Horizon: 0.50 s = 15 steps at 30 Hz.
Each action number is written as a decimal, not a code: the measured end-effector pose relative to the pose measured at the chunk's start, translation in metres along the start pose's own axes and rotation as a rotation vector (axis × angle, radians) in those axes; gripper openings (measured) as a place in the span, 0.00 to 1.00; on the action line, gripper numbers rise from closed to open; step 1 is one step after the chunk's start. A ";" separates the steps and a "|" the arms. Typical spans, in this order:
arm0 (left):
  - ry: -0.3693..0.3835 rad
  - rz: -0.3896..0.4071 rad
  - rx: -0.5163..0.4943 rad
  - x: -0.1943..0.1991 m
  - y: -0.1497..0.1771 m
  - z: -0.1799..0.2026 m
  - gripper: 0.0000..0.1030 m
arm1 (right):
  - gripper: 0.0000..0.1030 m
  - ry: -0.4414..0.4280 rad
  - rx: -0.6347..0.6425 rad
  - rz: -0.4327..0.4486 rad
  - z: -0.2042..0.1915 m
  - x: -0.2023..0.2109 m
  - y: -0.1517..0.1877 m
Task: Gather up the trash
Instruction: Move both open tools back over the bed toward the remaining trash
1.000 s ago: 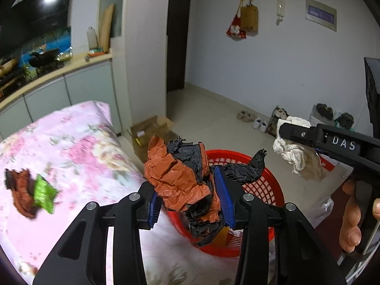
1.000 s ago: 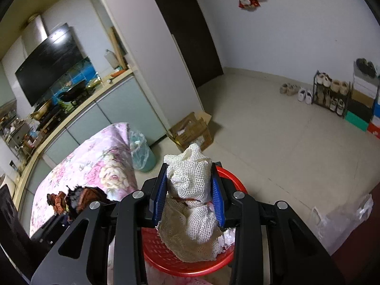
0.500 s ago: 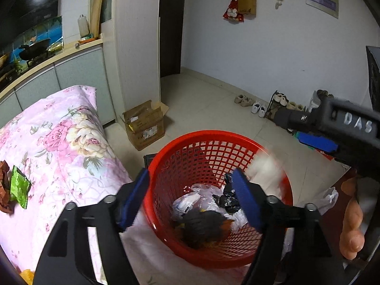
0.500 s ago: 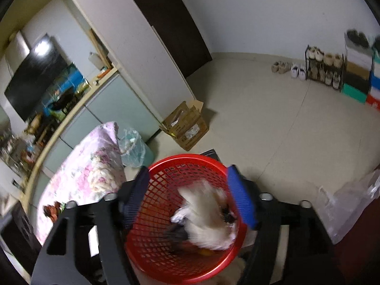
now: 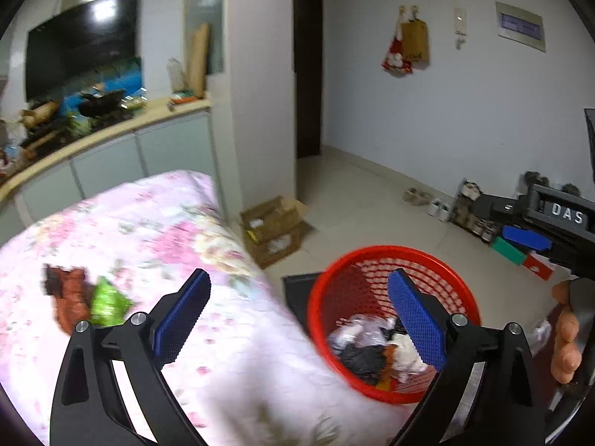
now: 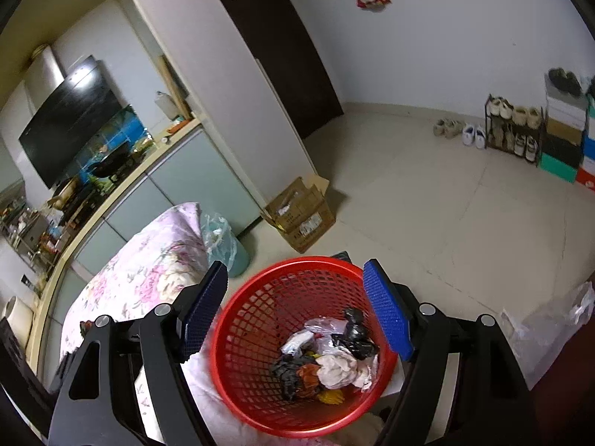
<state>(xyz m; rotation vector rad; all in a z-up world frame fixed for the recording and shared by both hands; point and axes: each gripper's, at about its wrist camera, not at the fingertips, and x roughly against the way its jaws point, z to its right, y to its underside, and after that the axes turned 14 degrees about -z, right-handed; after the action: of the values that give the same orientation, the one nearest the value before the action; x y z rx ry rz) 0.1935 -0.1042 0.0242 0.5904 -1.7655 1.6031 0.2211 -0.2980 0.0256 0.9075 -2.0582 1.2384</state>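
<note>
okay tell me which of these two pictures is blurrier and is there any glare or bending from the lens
Left wrist view: blurrier, with the floral cloth and green wrapper smeared; glare spot on the black screen. Right wrist view: sharper, the red basket crisp; glare on that screen too. Both: fisheye bends walls and door edges, corners dark.

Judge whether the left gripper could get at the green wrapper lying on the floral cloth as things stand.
Probably yes. The left gripper is empty, its jaws opening, and the green wrapper lies exposed on the floral cloth beside an orange-and-black scrap, with nothing over it.
</note>
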 end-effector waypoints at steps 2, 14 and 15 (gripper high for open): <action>-0.037 0.025 -0.008 0.011 0.002 -0.005 0.90 | 0.71 -0.008 0.021 0.013 -0.007 0.005 0.002; -0.168 0.133 0.148 0.080 0.019 -0.090 0.90 | 0.72 -0.051 0.147 0.052 -0.044 0.024 0.014; -0.190 0.144 0.151 0.085 0.022 -0.095 0.90 | 0.72 -0.053 0.157 0.050 -0.047 0.024 0.015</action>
<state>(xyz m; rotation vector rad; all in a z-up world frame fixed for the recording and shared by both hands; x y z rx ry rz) 0.1374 0.0019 0.0738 0.7212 -1.8709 1.8443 0.2003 -0.2569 0.0549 0.9742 -2.0592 1.4332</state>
